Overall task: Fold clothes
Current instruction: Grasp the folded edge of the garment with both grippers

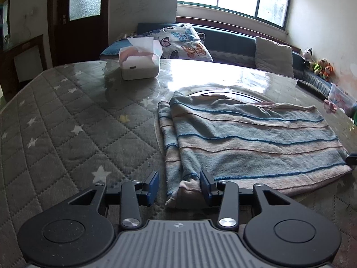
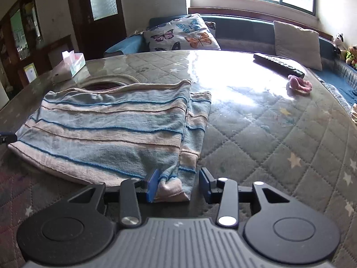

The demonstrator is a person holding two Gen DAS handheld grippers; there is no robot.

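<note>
Both fingers [image 1: 207, 184] straddle, unclamped, near corners of folded striped garment [image 1: 252, 138].

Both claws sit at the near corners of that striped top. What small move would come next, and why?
Probably draw both back. The left gripper and right gripper stand open, the striped top lies folded on the table, and its near corners rest loose between the jaws.

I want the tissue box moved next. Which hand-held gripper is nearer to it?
Left. The left hand-held gripper sits at the striped garment's left corner, on the tissue box's side. The right hand-held gripper is at the opposite corner, the garment between.
</note>
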